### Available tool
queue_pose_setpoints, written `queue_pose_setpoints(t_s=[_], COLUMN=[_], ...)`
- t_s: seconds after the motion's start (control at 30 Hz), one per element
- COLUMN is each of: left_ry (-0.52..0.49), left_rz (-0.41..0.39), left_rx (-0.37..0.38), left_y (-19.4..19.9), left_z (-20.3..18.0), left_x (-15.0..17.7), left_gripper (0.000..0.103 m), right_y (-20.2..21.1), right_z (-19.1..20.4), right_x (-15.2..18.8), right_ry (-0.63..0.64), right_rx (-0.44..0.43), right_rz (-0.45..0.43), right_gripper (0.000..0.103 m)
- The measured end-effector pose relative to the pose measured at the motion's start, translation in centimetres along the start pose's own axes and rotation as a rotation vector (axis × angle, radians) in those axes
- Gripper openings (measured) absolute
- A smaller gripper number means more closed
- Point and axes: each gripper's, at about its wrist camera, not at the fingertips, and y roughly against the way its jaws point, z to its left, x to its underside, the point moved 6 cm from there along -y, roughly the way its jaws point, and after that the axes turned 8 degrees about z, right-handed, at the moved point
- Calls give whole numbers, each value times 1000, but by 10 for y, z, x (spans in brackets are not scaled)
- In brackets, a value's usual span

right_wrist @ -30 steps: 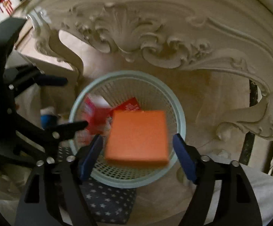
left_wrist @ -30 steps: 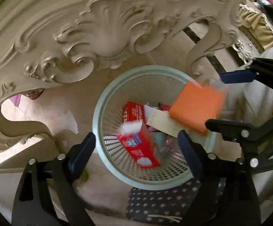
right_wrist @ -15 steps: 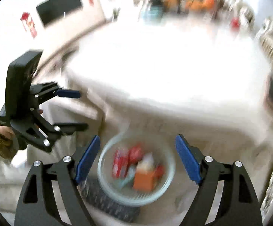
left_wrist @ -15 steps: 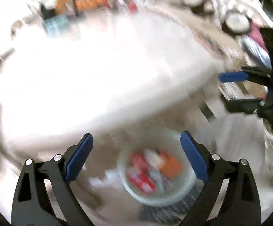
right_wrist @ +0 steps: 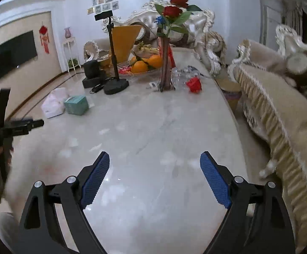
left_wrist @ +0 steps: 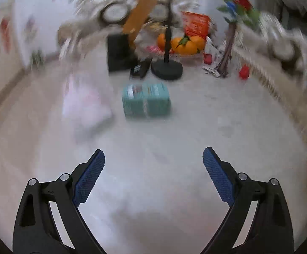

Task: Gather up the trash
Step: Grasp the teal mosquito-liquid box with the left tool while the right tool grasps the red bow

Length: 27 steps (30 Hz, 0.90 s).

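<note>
Marble table point(right_wrist: 153, 127) bears teal box point(left_wrist: 146, 99), lengthwise crosswise; both grippers' jaws apart.

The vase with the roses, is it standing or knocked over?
Standing. The vase is upright on the table, its roses pointing up.

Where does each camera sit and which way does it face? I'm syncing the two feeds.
Left wrist: on the left gripper, looking along the table at the teal box; its open jaws show.
Right wrist: on the right gripper, facing down the table toward the vase; its open jaws and the left gripper at the left edge show.
Shared: teal box, white pack, oranges, stand.
</note>
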Motion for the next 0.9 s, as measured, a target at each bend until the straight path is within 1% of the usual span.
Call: queue_pose_setpoints(t_s=[0.03,0.07,0.1,0.17,0.2,0.23,0.27,0.3,0.33,0.43,0.5,0.6,0.77,0.83,0.87,0.9], left_ry=[-91,-146,-211,-348,-419,-456,-491,-504,-524,-547,-548,-586,-640,-669,-690,-704], left_rz=[-29,-38,-35,-6,8,14,24,30,37,47,61,93,162,175,187,191], left_rx=[-22,-27,-22,-5,-14,-12,7,24,63,127,166,210,234,253,257,240], left_y=[-5,-9,-15,-29,-38,-43,-51,-56,-64,-80,-94,-107,-131,-135,-138,-141], left_z=[3,-1,1,-1,-2,-3,-5,-5,-7,-5,-3,-3,-5,-11,-15,-17], left_x=[-12,-22,-32,-43,-48,-53,-58,-61,-67,-83,-90,-93,-95,-94,-91,-91], left_gripper=[91,91,91,91,91,91,91,91,91,91,91,91,91,91,91,91], right_y=[-13,-24,-32,-54,-64,-74,-86,-94,-101,-121,-130,-143,-162,-168,-171,-174], right_z=[-3,-7,-9,-19,-24,-31,-40,-46,-51,-66,-71,-76,-90,-96,-99,-102], right_x=[-10,-15,-25,-41,-49,-59,-68,-73,-79,-93,-100,-111,-124,-129,-130,-131], right_ry=[15,11,-1,-48,-76,-102,-139,-168,-192,-261,-276,-278,-336,-354,-359,-360], right_rx=[-2,1,2,-21,-21,-24,-25,-18,-18,-31,-31,-56,-131,-122,-94,-69], right_rz=[4,9,19,41,49,57,68,71,74,79,81,79,72,70,72,73], right_gripper=[83,83,83,83,83,83,83,83,83,83,83,83,83,83,83,83])
